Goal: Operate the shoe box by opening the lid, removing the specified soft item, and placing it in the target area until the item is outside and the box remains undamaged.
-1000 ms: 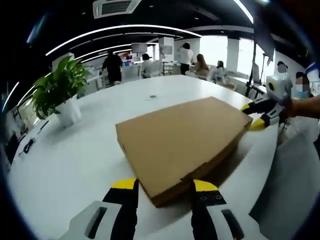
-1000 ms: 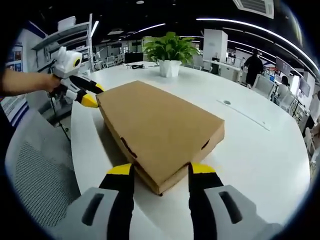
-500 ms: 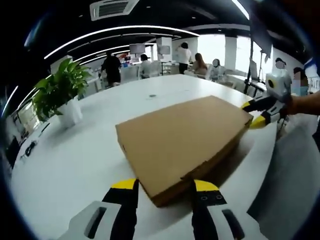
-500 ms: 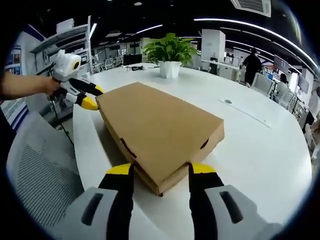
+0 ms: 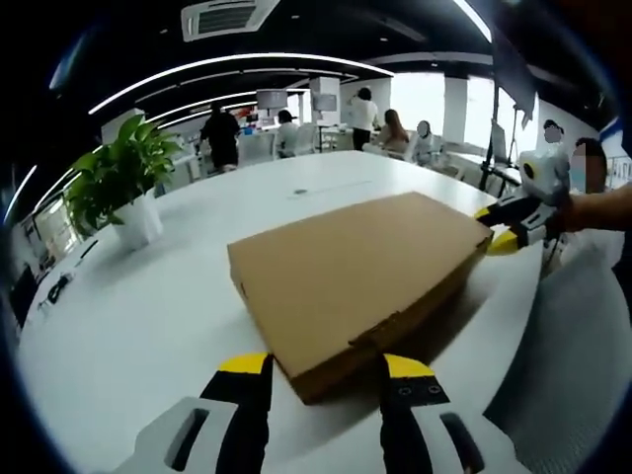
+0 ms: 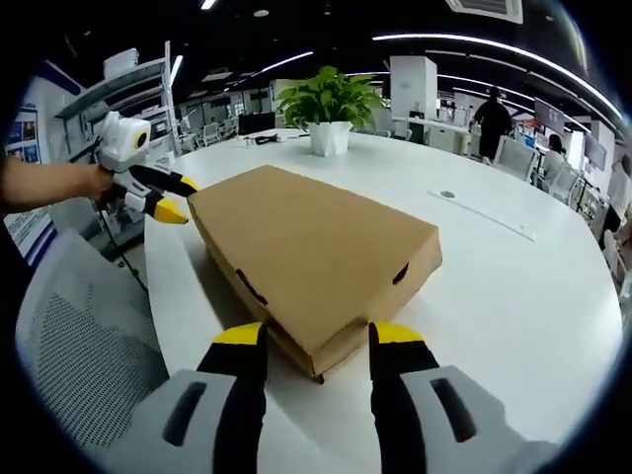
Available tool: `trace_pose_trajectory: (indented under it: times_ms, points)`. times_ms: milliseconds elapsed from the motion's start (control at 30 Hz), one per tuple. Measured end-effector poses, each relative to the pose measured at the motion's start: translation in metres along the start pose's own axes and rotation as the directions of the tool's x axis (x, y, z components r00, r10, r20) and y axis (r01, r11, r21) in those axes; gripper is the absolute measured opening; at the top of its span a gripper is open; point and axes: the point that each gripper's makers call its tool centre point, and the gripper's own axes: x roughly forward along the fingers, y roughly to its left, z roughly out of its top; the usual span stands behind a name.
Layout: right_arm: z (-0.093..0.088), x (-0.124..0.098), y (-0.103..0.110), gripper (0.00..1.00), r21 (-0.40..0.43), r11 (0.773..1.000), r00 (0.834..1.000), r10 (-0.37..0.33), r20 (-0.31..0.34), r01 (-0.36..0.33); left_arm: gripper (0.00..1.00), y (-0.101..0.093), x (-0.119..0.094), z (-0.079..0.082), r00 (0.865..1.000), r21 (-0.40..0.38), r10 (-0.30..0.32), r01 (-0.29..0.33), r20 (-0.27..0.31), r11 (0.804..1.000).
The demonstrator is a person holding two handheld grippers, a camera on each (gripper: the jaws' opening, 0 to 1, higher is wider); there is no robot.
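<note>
1. Left tool (image 5: 326,367) at one corner of the shoe box (image 5: 355,272), jaws spread wide, yellow tips either side of that corner, gripping nothing.
2. Right tool (image 6: 316,338) at the opposite corner of the same box (image 6: 311,252), jaws likewise apart and straddling the corner, holding nothing.
3. Seen from the left gripper view: right tool (image 5: 506,227) far across the box, yellow tips just at the distant corner, held by a hand (image 5: 583,209); touching or merely beside the cardboard, hard to tell at that size.
4. Seen from the right gripper view: left tool (image 6: 163,196) at the far corner in the same fashion, gripped by a hand (image 6: 89,180).
5. Box: plain brown cardboard, flat and broad, lid shut, lying on the white round surface (image 5: 148,296) near its edge; small dark slots in the side wall (image 6: 400,274).
6. Soft item presumably inside, hidden by the closed lid.
7. Potted green plant (image 5: 118,183) in a white pot, standing on the surface well apart from the box; same plant (image 6: 329,104) beyond the box in the right gripper view.
8. Grey mesh chair (image 6: 79,365) just off the surface edge.
9. Several people (image 5: 222,133) standing and seated at desks in the office background.
</note>
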Motion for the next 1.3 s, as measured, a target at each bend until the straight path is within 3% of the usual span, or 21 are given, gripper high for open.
trace_pose_trajectory:
  times_ms: [267, 867, 1300]
  points:
    - [-0.003, -0.005, 0.006, 0.32, -0.004, 1.000, 1.000, 0.012, 0.003, -0.012, 0.45, 0.000, 0.002, -0.006, 1.000, -0.005, -0.011, 0.011, -0.012, 1.000]
    - [0.004, -0.010, 0.021, 0.46, -0.021, 0.999, 0.999, 0.047, 0.005, -0.047, 0.52, -0.005, -0.003, -0.001, 1.000, -0.018, -0.010, 0.010, 0.009, 1.000]
    - [0.015, -0.018, 0.022, 0.46, -0.020, 0.999, 0.999, 0.050, 0.011, -0.050, 0.52, -0.005, -0.009, 0.010, 0.999, -0.044, -0.006, 0.008, 0.045, 0.999]
